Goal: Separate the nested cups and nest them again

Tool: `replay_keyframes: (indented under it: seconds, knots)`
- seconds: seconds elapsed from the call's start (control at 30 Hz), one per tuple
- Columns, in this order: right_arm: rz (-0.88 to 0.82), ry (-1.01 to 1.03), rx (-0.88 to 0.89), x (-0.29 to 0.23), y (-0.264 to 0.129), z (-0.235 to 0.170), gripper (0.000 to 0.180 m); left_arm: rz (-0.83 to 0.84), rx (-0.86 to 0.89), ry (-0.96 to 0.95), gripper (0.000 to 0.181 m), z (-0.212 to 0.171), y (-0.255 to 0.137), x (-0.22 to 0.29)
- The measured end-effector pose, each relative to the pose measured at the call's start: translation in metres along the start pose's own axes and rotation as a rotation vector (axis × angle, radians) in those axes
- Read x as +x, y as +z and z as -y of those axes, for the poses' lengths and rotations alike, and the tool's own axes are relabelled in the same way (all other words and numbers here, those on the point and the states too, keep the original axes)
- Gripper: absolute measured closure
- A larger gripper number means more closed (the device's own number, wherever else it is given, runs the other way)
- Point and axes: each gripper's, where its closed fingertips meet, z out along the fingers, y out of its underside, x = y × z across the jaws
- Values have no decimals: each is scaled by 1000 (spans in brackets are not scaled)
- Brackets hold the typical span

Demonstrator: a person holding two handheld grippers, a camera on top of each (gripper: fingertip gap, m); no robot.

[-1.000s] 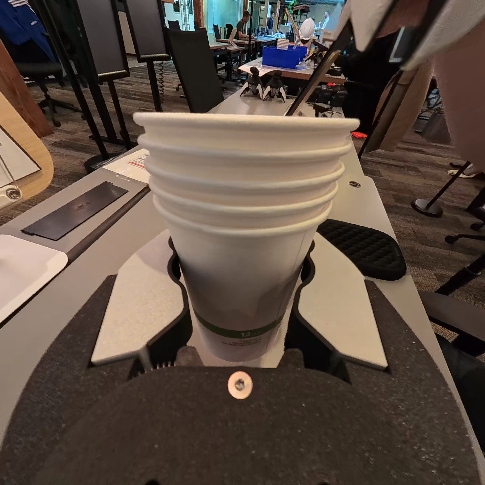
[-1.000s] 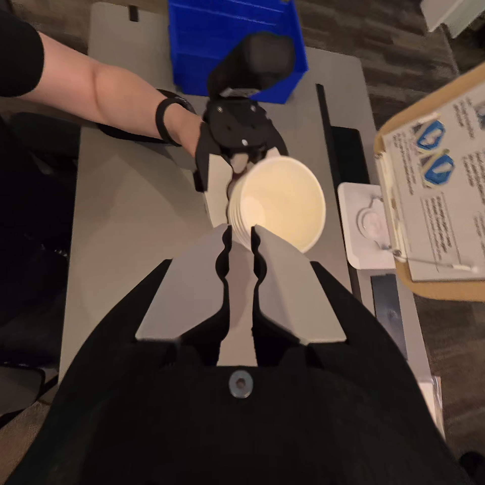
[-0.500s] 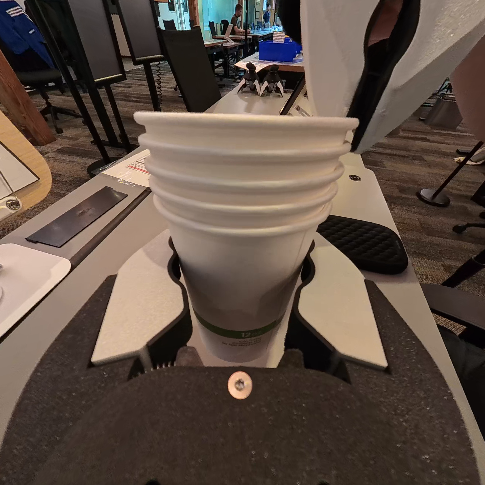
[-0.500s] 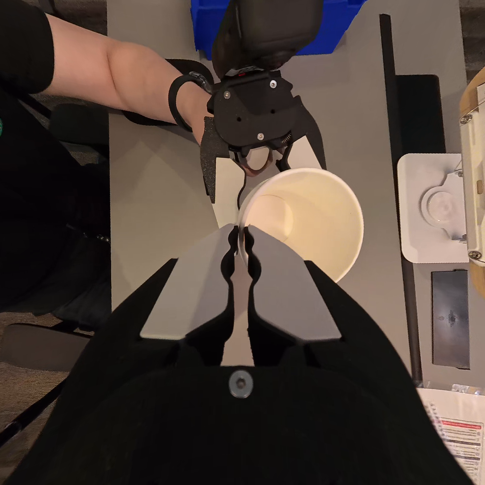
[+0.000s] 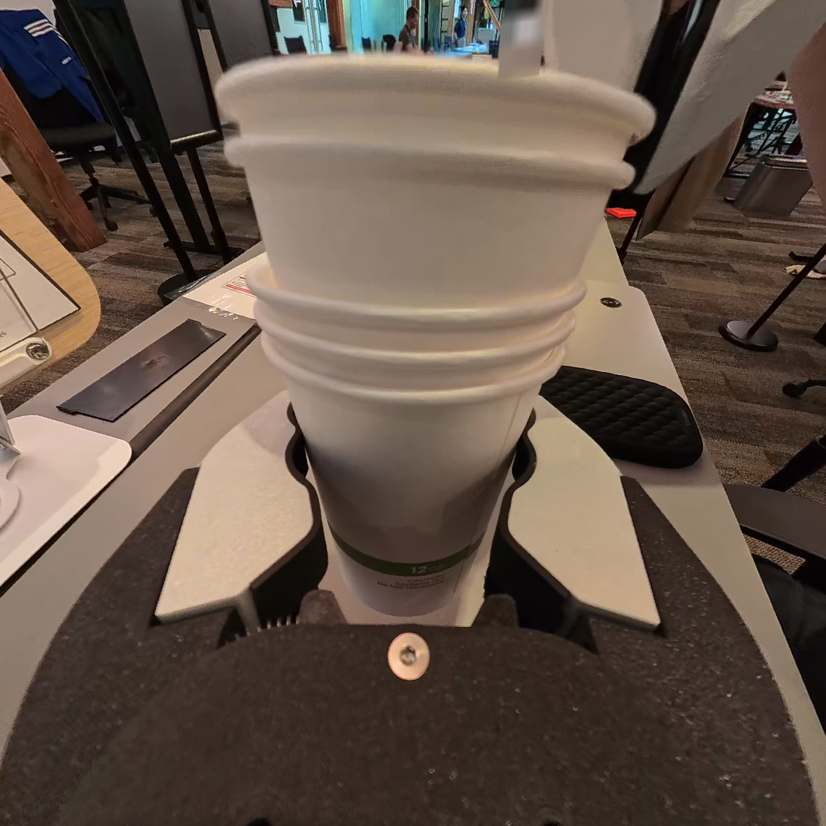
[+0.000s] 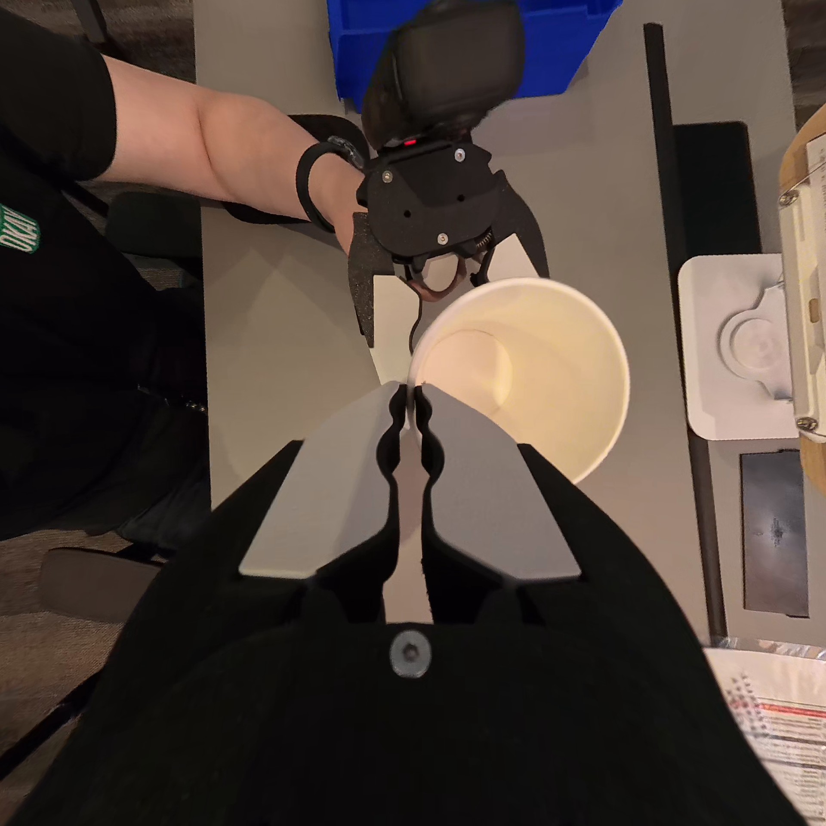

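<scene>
A stack of white paper cups with a green band near the base stands upright between my left gripper's fingers, which are shut on its lowest cup. The top two cups sit raised and blurred above the three lower rims. My right gripper points down from above and is shut on the near rim of the top cup. It shows as a white shape in the left wrist view. The left gripper also shows in the right wrist view, held by a person's hand.
The grey table holds a blue bin at the far end, a black quilted pad, a white stand base, a flat black plate and a printed sheet. A wooden board overhangs the right edge.
The right gripper has come down, shut on the top rim and pulled the two upper cups up out of the stack. The left gripper holds the lower cups still.
</scene>
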Motion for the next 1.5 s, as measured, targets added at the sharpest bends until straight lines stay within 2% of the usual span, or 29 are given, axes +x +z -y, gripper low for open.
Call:
replay_keyframes:
  seconds: [0.47,0.53,1.0,1.13,1.33,1.5]
  knots:
    - [-16,-36,-48,1,2,-5,170,-9,16,3,90,7,-4,4]
    - [-5,-48,-45,-2,2,-3,176,-11,17,1,89,7,-5,5]
    - [-69,-79,-25,0,-15,9,177,0,9,4,89,5,-5,2]
    - [-131,-98,-5,4,-33,15,177,0,-5,1,89,1,-2,1]
    - [-232,-91,58,8,-81,24,177,-13,-22,-14,89,-6,4,2]
    - [-336,-38,87,13,-127,3,177,-5,-32,-25,89,-10,6,-3]
